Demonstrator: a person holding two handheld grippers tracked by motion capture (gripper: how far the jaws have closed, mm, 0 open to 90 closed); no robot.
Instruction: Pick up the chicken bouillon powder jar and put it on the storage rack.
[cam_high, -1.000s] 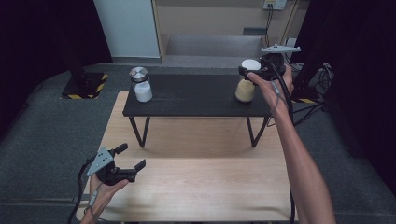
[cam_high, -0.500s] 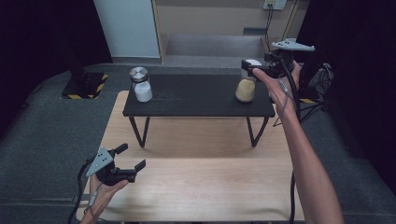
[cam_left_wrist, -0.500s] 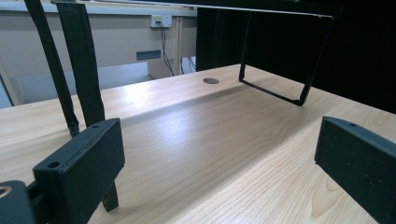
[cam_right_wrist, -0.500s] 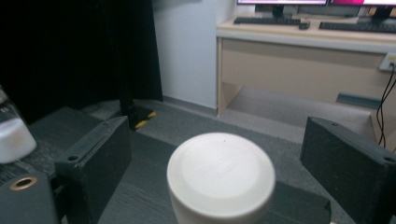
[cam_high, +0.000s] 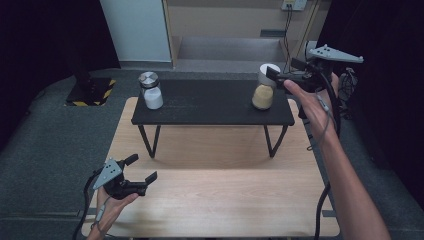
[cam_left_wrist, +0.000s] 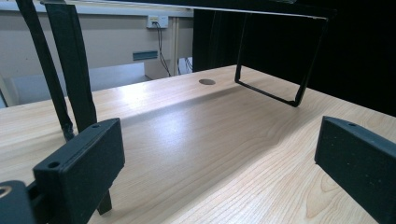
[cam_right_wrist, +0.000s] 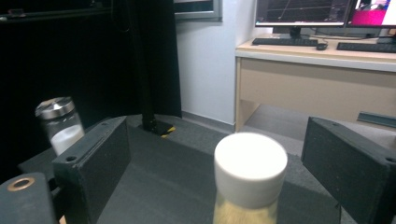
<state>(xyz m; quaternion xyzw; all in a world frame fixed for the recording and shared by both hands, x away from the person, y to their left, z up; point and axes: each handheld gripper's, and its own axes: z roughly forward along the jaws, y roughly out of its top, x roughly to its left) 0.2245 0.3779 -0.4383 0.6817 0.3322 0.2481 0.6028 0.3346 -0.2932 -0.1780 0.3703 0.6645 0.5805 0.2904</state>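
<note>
right gripper (cam_right_wrist: 243, 154) jaws just opened wide apart, white-capped jar of yellow powder (cam_right_wrist: 250, 175) standing loose between them on the black shelf (cam_high: 215, 107); a sideways drift could tip it. left gripper (cam_left_wrist: 219, 158) idle, jaws apart

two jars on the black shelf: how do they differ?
The left jar has a shiny metal lid and white contents; the right jar has a white cap and tan contents. The left jar stands alone at the shelf's left end; the right jar stands by the open right gripper, untouched. Both are upright and partly filled.
</note>
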